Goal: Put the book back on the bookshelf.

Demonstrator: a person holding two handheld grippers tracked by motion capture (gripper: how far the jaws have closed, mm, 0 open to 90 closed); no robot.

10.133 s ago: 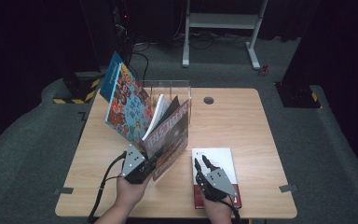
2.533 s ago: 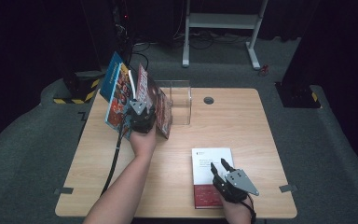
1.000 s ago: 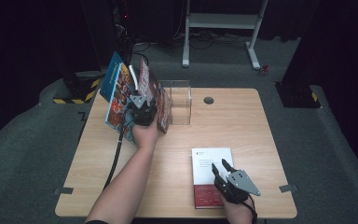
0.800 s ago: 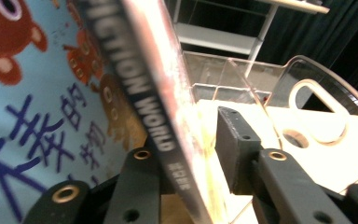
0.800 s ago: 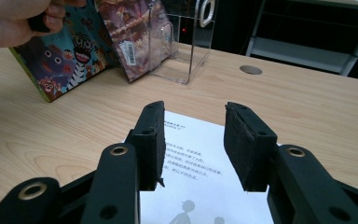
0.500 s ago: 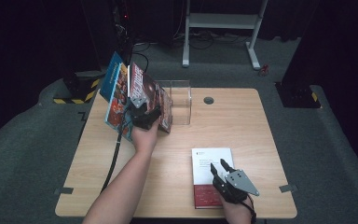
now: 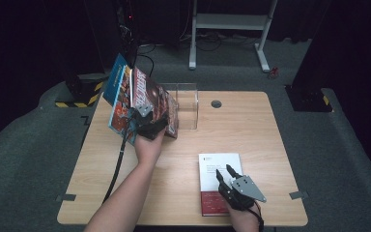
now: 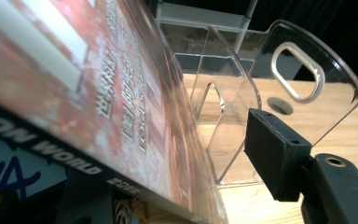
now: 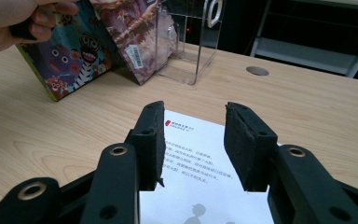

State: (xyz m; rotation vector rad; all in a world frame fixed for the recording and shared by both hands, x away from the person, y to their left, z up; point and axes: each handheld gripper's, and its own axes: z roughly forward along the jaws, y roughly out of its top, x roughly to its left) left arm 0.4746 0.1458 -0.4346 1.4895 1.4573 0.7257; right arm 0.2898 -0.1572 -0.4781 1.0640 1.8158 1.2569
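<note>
1. The left gripper (image 7: pixel 142 121) clamps the red magazine (image 7: pixel 152 99), which leans in the clear rack (image 7: pixel 186 104), apparently against the blue book (image 7: pixel 117 92).
2. The right gripper (image 9: pixel 193 140) hovers, jaws apart, over the white book (image 7: pixel 220 169).

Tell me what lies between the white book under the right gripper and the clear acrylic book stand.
Nothing: in the high view, bare wooden tabletop separates the white book from the clear stand. The right gripper view shows the same bare stretch.

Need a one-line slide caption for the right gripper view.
Open right claw poised over the white book, clear acrylic rack and leaning magazines beyond.
</note>
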